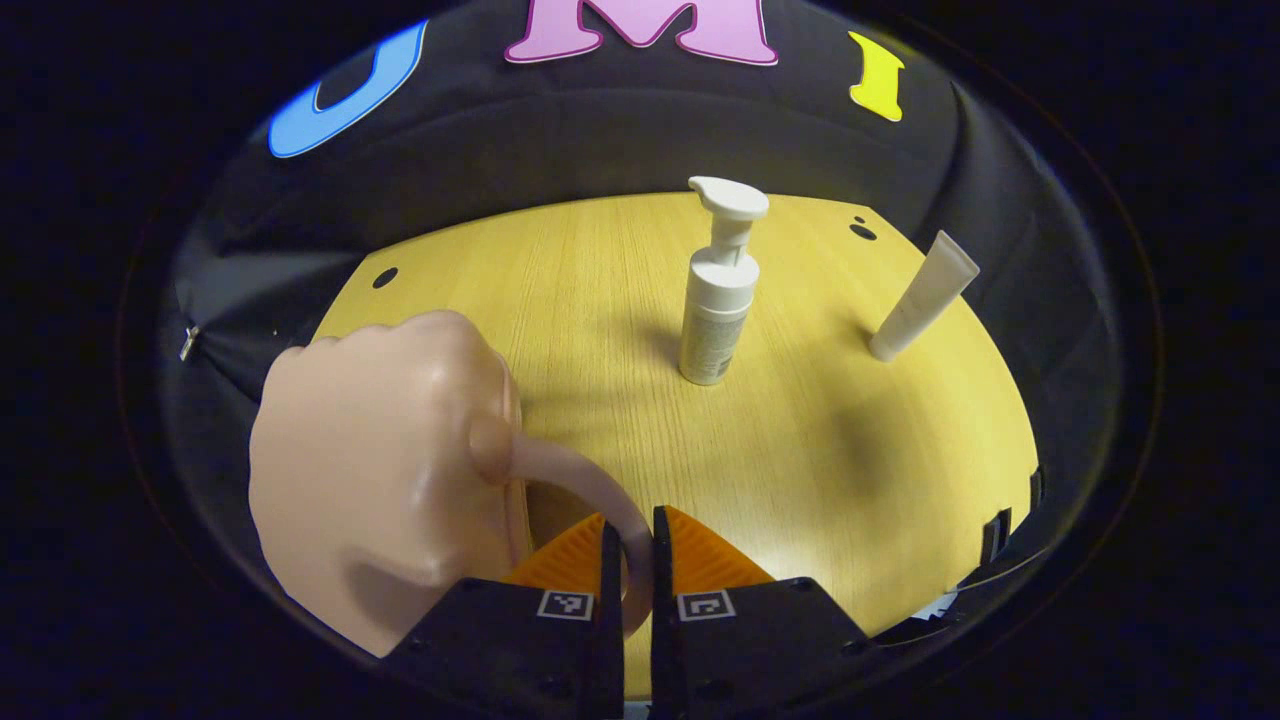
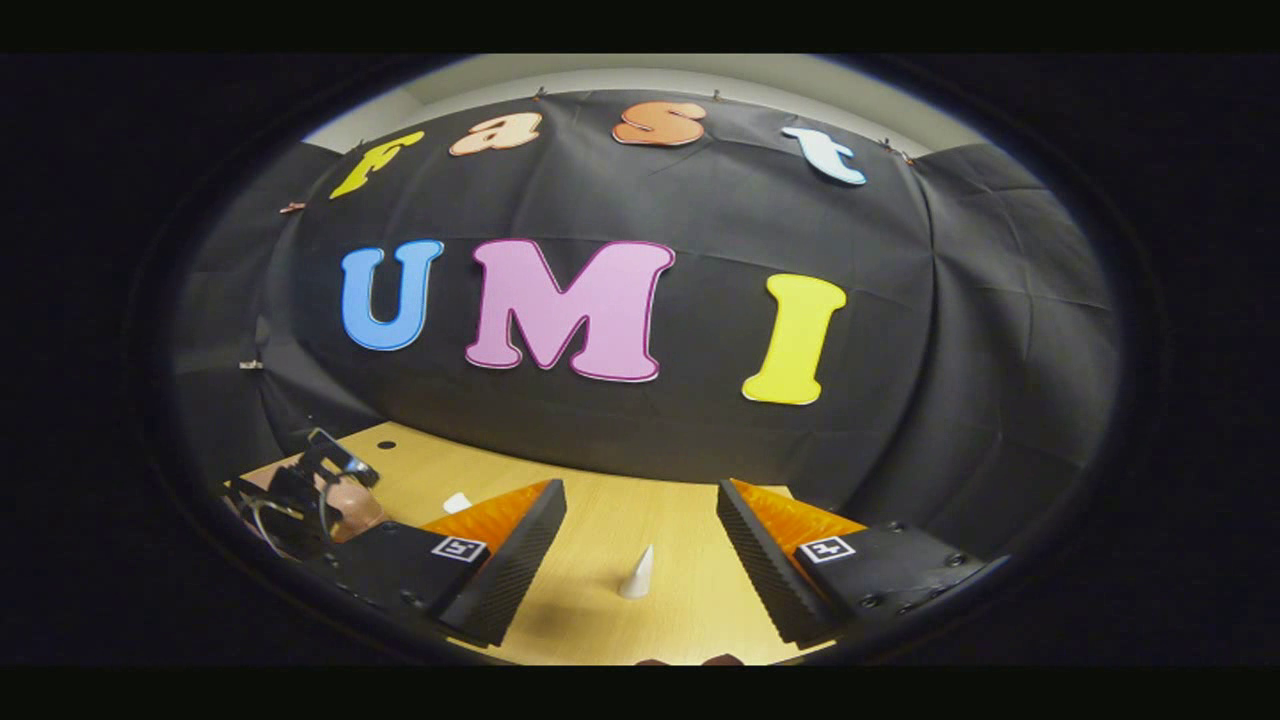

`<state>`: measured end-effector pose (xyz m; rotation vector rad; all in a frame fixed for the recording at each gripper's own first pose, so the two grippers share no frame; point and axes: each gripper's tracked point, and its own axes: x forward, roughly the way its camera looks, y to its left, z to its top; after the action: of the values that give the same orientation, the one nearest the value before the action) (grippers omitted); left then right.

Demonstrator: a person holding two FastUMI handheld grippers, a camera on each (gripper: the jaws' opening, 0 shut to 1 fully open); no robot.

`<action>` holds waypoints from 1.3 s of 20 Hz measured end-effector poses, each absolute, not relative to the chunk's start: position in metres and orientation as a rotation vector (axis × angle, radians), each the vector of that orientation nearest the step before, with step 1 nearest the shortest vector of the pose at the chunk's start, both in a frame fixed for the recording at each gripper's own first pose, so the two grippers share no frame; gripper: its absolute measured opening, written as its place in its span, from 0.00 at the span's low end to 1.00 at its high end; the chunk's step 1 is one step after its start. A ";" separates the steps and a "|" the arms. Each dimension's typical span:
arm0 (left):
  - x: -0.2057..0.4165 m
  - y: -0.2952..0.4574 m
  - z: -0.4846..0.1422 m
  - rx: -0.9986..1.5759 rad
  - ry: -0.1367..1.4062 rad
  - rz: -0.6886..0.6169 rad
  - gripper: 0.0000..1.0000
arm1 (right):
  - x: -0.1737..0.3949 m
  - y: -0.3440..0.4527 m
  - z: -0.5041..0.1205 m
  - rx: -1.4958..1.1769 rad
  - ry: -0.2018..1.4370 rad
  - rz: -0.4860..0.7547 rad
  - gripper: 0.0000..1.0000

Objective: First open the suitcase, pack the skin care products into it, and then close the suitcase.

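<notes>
**Left tongs clamp a pink loop handle as the right tongs stand wide above the table**

In the left gripper view, the left tongs (image 1: 628, 545) sit at the bottom centre of the frame, their orange-faced fingers drawn close together on either side of a thin pale pink loop handle (image 1: 590, 480). The loop arcs up and left to a glossy, rounded, peach-pink plastic suitcase (image 1: 375, 470) that takes up the lower left of the frame. Both fingers appear to press on the loop. Beyond them, on the light wooden table (image 1: 830, 470), a white pump bottle (image 1: 720, 290) stands upright at centre. A white squeeze tube (image 1: 922, 297) stands on its cap, leaning, at the right, well apart from the bottle.

In the right gripper view, the right tongs (image 2: 640, 535) point level toward the black cloth wall, fingers spread wide with nothing between them. The tube shows small and white on the table (image 2: 590, 530) in the gap between the fingers, lower centre. At the lower left, the other gripper's black body (image 2: 300, 495) is seen beside a patch of the pink case.
</notes>
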<state>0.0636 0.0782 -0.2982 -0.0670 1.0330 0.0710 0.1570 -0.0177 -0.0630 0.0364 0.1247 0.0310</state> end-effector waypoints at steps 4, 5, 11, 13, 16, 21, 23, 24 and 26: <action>0.063 0.094 -0.237 -0.154 0.966 0.062 0.16 | 0.155 -0.013 -0.061 0.039 0.112 0.039 0.97; 0.062 0.100 -0.221 -0.150 0.942 0.060 0.16 | 0.155 -0.011 -0.062 0.039 0.112 0.044 0.97; 0.045 0.177 -0.124 -0.177 0.831 0.115 0.15 | 0.159 0.003 -0.062 0.066 0.108 0.072 0.97; 0.038 0.222 -0.098 -0.102 0.791 0.176 0.15 | 0.159 0.008 -0.060 0.069 0.104 0.078 0.97; 0.026 0.299 -0.079 -0.009 0.737 0.330 0.15 | 0.162 0.016 -0.060 0.083 0.106 0.085 0.97; 0.003 0.422 -0.068 0.179 0.701 0.502 0.12 | 0.162 0.032 -0.058 0.102 0.108 0.103 0.97; -0.006 0.463 -0.081 0.130 0.724 0.559 0.11 | 0.161 0.036 -0.058 0.099 0.112 0.098 0.97; -0.011 0.486 -0.093 0.111 0.737 0.596 0.11 | 0.159 0.038 -0.058 0.101 0.113 0.093 0.97; -0.029 0.537 -0.123 0.115 0.799 0.632 0.10 | 0.155 0.042 -0.055 0.085 0.111 0.085 0.97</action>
<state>-0.0288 0.5375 -0.1227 0.1152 0.7985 0.6322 0.1553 0.0415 -0.0550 0.0854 0.1110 0.0851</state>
